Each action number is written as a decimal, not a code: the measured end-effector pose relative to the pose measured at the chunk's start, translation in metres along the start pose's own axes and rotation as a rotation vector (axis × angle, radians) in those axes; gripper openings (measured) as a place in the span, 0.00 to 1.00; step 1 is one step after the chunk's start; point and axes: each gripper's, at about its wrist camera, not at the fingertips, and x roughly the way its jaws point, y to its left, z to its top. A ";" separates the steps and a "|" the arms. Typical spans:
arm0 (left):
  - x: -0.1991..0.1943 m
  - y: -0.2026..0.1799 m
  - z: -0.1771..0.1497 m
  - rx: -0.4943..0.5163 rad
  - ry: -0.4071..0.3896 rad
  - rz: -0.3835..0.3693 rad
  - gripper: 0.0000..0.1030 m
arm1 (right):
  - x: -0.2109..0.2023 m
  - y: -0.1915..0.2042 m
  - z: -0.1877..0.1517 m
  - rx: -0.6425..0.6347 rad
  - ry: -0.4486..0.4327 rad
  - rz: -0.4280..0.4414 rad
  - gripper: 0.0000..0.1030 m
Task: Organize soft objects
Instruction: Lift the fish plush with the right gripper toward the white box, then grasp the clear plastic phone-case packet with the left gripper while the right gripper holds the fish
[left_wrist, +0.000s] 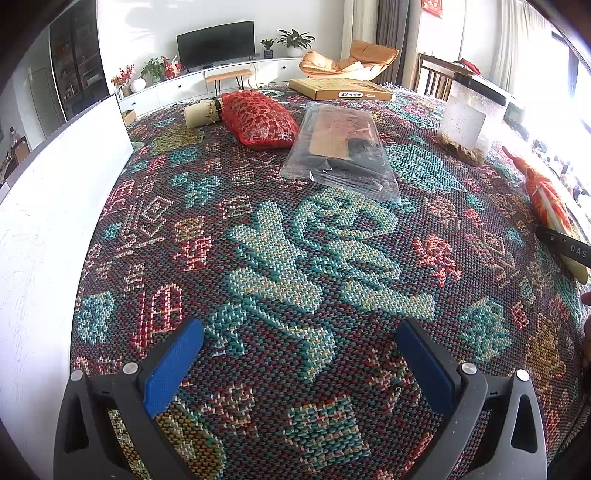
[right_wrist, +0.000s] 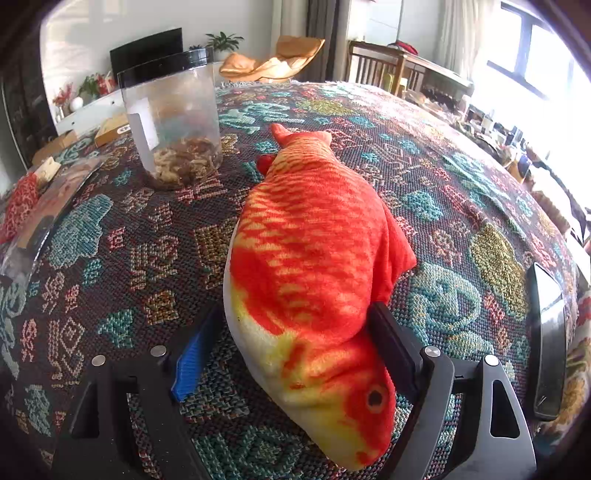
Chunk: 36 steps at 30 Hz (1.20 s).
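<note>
Bare cloth (left_wrist: 280, 258) ahead; plastic bag (left_wrist: 341, 147), jar (left_wrist: 471, 122) beyond

The left gripper (left_wrist: 299, 354) hangs over a woven patterned tablecloth (left_wrist: 295, 258), its blue-padded jaws standing wide apart with only cloth between them. Farther back lie a red lace-covered cushion (left_wrist: 258, 120) and, just beside it, a clear plastic bag (left_wrist: 343, 147) holding dark and tan items. A flat cardboard box (left_wrist: 340, 89) sits behind them. A clear jar with a black lid (left_wrist: 472, 122) stands to the right. At the right edge lies an orange plush fish (left_wrist: 546, 199), with the tip of a black tool (left_wrist: 565, 248) over it.
</note>
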 end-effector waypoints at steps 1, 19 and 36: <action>0.000 0.000 0.000 0.000 0.000 0.000 1.00 | 0.000 0.000 0.000 0.000 0.000 0.000 0.81; -0.003 -0.001 0.090 -0.005 0.013 -0.125 1.00 | 0.000 0.000 0.000 -0.001 0.000 0.000 0.81; 0.153 -0.062 0.218 0.144 0.206 0.012 1.00 | 0.001 0.000 0.000 0.001 0.000 0.011 0.82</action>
